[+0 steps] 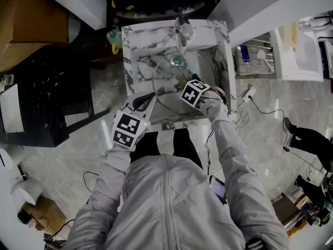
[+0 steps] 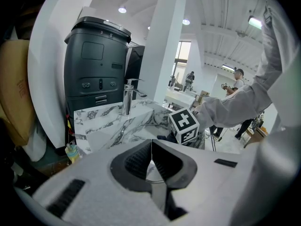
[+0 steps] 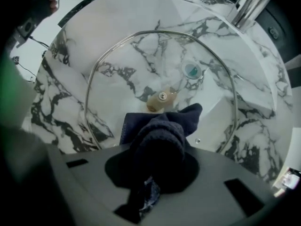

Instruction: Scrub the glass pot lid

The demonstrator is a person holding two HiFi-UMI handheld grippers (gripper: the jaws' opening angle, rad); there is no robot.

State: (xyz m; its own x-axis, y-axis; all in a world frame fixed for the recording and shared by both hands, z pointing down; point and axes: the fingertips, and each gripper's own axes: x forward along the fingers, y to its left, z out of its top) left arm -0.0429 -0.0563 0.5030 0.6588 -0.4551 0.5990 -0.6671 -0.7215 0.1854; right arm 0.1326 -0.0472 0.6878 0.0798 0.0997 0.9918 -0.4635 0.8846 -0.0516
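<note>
A round glass pot lid [image 1: 165, 85] with a metal rim is held tilted inside the marble sink [image 1: 136, 48]. My left gripper [image 1: 150, 101] is shut on the lid's near-left rim; in the left gripper view the thin rim [image 2: 151, 171] runs between the closed jaws of the left gripper [image 2: 151, 147]. My right gripper [image 1: 191, 84] is shut on a dark blue cloth [image 3: 162, 135] and presses it against the lid glass [image 3: 141, 60]. The lid's knob [image 3: 162, 98] shows through the glass just beyond the cloth. The right gripper [image 3: 157, 149] has its fingertips hidden by the cloth.
A chrome faucet [image 1: 182, 29] stands at the sink's back, above the drain [image 3: 191, 70]. A small yellow and teal item [image 1: 114, 38] sits at the sink's left, a wire rack [image 1: 254, 59] to its right. Cables [image 1: 248, 104] trail on the floor. A black cabinet [image 2: 96, 65] rises behind.
</note>
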